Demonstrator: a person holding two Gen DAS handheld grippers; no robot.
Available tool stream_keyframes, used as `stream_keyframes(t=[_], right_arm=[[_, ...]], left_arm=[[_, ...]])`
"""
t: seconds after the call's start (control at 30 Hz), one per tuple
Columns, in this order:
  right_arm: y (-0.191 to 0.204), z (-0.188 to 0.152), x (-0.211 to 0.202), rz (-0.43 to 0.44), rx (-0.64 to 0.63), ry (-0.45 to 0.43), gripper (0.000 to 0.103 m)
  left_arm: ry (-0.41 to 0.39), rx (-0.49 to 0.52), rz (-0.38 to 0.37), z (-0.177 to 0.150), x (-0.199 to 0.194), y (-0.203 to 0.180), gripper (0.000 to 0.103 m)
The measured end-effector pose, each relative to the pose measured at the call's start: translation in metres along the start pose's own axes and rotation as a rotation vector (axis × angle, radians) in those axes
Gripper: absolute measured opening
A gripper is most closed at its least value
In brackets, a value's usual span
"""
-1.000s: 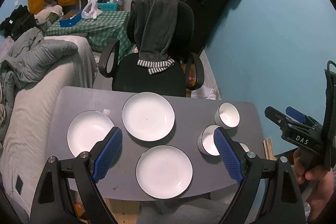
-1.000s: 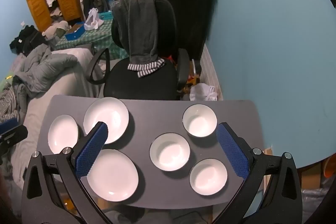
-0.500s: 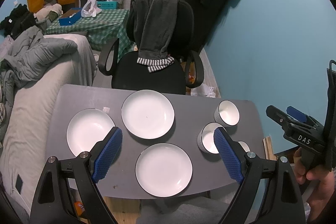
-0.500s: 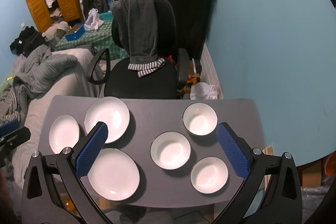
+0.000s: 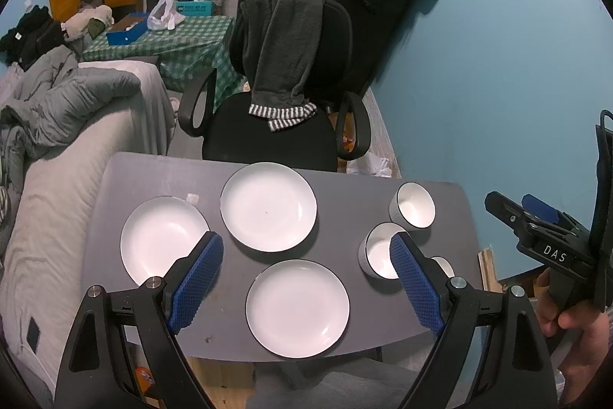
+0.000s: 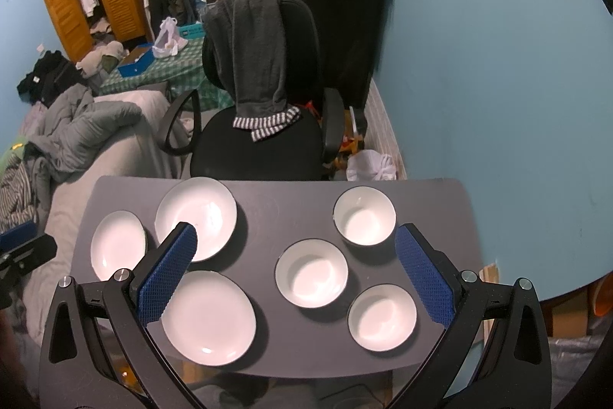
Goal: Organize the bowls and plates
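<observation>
Three white plates lie on the grey table (image 5: 345,190): a far plate (image 5: 268,206), a left plate (image 5: 161,240) and a near plate (image 5: 297,307). Three white bowls stand on the table's right half: a far bowl (image 6: 364,215), a middle bowl (image 6: 311,273) and a near bowl (image 6: 382,317). My left gripper (image 5: 305,246) hovers open high above the plates, holding nothing. My right gripper (image 6: 297,246) hovers open high above the bowls, also holding nothing. The right gripper's body (image 5: 544,240) and the hand holding it show at the right edge of the left wrist view.
A black office chair (image 5: 276,137) draped with a grey garment stands against the table's far edge. A bed with grey bedding (image 5: 57,125) runs along the left. A blue wall (image 6: 498,64) is close on the right. A small white scrap (image 5: 190,197) lies beside the left plate.
Both grippers have risen slightly, so the table sits a little lower in both views. Nothing on the table has moved, and both grippers stay open.
</observation>
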State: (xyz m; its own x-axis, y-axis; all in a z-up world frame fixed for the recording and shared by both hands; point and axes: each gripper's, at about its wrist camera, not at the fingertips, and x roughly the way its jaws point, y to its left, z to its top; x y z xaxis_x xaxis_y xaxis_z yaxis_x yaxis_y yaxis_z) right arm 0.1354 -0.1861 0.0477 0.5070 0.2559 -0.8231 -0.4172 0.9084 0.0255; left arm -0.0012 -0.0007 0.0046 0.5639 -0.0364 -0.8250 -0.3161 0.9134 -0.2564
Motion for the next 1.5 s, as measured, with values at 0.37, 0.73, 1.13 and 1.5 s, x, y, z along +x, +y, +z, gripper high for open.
stream_keyframes(t=[0.37,0.73,1.13,1.5], right_arm=[[0.001,-0.002,0.0,0.0,0.0,0.003,0.102],[0.002,-0.007,0.002,0.0,0.002,0.002,0.102],[0.003,-0.006,0.001,0.002,0.0,-0.001,0.102],[0.014,-0.002,0.007,0.011,-0.014,-0.002,0.102]], left_arm=[[0.003,-0.016,-0.013,-0.003,-0.001,0.007,0.09],[0.003,-0.018,-0.015,-0.003,-0.002,0.009,0.09],[-0.005,-0.012,-0.014,-0.001,-0.002,0.005,0.09],[-0.004,-0.019,-0.011,-0.003,-0.003,0.009,0.09]])
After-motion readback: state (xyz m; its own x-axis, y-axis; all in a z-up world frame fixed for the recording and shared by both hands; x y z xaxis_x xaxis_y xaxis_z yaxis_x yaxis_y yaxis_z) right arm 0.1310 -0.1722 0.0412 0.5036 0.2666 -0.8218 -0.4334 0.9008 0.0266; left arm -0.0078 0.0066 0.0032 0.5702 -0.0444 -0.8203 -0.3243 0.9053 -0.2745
